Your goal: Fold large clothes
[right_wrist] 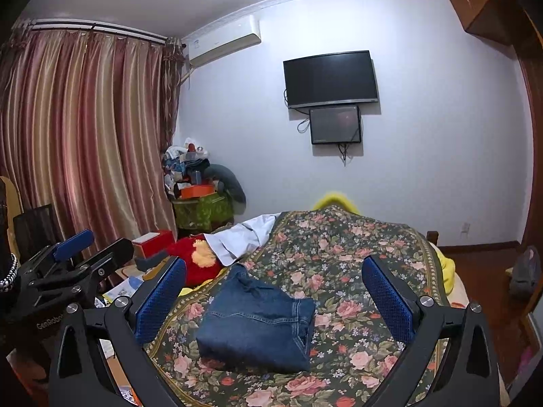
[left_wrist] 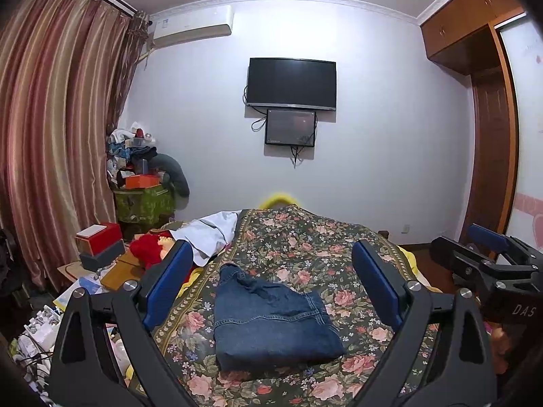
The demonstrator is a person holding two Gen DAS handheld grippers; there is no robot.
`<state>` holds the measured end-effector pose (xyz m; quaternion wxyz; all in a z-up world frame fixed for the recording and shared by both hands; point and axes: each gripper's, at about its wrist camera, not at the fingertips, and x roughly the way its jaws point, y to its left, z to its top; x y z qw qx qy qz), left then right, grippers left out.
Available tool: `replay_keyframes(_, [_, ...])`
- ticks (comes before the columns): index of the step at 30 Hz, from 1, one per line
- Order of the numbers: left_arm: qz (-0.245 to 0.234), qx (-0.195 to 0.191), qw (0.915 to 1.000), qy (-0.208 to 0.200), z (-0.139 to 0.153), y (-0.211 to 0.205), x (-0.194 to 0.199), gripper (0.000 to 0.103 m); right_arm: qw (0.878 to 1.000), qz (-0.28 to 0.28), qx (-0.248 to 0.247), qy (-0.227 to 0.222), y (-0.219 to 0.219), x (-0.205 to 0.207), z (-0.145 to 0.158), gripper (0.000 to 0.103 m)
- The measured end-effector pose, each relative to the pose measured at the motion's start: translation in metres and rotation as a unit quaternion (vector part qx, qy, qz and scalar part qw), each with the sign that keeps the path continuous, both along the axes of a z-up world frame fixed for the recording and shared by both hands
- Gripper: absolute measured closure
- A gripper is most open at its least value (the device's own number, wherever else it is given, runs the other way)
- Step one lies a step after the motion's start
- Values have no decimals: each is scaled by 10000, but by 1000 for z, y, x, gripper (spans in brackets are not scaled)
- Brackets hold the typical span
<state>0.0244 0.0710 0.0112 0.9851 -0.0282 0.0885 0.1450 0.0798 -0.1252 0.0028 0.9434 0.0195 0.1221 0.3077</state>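
On the floral bedspread (left_wrist: 305, 244), folded jeans (left_wrist: 271, 322) lie free; both tools (left_wrist: 271, 285) (right_wrist: 275, 291) released.

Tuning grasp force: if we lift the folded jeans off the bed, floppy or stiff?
The folded jeans are probably floppy: a soft denim stack, likely to unfold if pinched by one layer. Thick layers suggest heavy for their size. Pushed, they would likely drag on the floral bedspread, not slide.
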Motion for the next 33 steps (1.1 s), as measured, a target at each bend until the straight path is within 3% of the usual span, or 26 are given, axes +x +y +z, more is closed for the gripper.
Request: replay_keyframes(33, [-327, -5, 9994, 60, -3, 7, -2, 4, 9999, -44, 76, -65, -3, -8, 6, 0])
